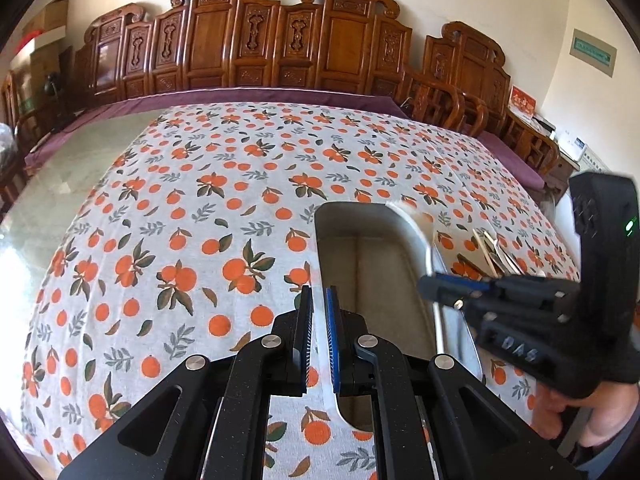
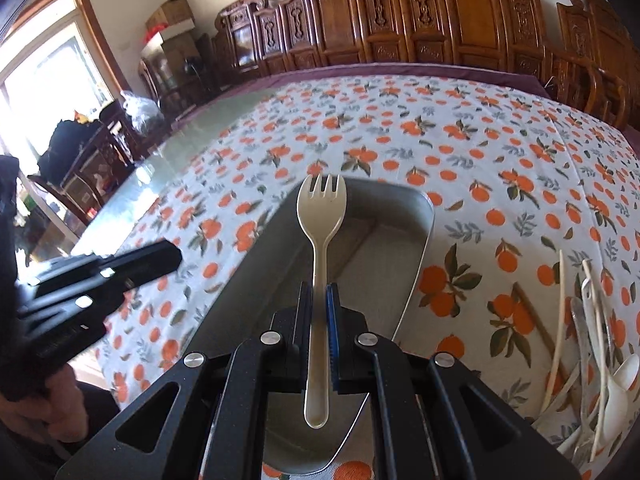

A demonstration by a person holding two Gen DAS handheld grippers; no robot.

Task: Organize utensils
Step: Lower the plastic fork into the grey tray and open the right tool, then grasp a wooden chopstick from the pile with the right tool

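Grey metal, rectangular and round-cornered, the shallow tray sits on the tabletop's white cloth printed with oranges and leaves. What shows of its floor, in both wrist views, is bare; the near end is covered by the gripper bodies, so that part cannot be judged. To the right of the tray, on the cloth, lies a loose heap of pale plastic and metal utensils, spoons and slim handles crossing one another; the heap runs off the picture's edge and the single pieces are hard to separate. In the left wrist view the same heap is a small blurred cluster beyond the other gripper.

Above the tray, the right gripper has its jaws pressed on the handle of a cream-coloured plastic fork with short tines. The fork stands out forward along the fingers, tines away from the camera, its head over the tray's far half and its handle end pointing back toward the camera. The gripper points steeply downward.

The left gripper also tilts downward over the tray's left rim, its jaws drawn almost together with nothing between them. In the right wrist view it reaches in from the left, a bare hand beneath it; in the left wrist view the right gripper's tip is blurred.

Carved brown wooden chairs line the far wall.
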